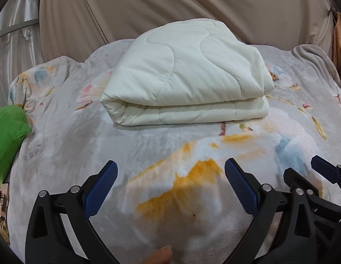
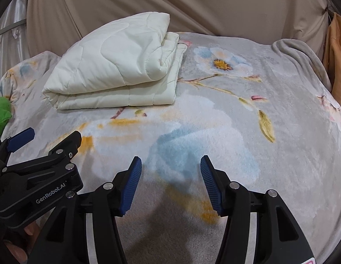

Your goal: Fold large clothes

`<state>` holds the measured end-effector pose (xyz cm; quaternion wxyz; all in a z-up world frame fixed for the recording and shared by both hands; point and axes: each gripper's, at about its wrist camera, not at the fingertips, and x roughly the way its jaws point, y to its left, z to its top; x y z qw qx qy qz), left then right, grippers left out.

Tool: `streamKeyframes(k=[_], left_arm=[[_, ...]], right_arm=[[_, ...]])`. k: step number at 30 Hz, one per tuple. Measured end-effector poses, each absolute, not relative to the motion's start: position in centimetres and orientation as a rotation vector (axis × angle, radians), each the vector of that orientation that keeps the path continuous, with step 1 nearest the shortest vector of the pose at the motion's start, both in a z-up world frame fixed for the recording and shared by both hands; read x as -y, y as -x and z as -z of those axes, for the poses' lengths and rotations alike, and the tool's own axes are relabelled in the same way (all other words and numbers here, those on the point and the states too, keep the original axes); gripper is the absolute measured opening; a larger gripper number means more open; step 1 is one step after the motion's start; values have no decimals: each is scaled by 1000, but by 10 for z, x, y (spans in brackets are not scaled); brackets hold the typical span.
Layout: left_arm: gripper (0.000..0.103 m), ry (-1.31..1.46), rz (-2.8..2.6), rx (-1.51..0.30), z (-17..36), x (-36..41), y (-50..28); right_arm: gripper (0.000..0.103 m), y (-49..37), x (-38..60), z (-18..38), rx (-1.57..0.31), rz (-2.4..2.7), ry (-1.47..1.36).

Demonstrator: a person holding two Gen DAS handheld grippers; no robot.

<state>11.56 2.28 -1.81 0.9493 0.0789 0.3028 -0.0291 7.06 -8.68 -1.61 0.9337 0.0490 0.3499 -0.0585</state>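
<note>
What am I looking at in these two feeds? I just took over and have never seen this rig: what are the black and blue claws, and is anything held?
There is no robot: a person carries a hand-held gripper in each hand, each with a fisheye camera looking along its fingers. The left view shows the left hand-held gripper, its jaws wide apart; the right view shows the right hand-held gripper, jaws partly apart. Each also shows at the other's edge. Neither holds anything; only the floral blanket lies beneath them. Farther back sits a folded cream quilt, untouched. A green cushion lies at the left edge.
</note>
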Motion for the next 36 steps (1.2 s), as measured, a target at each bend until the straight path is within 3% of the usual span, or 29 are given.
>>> streamKeyframes(k=[36], left_arm=[[95,-199,8,-594,20,-20,-113]], right_arm=[[55,-71,80,18,-720,136,-92]])
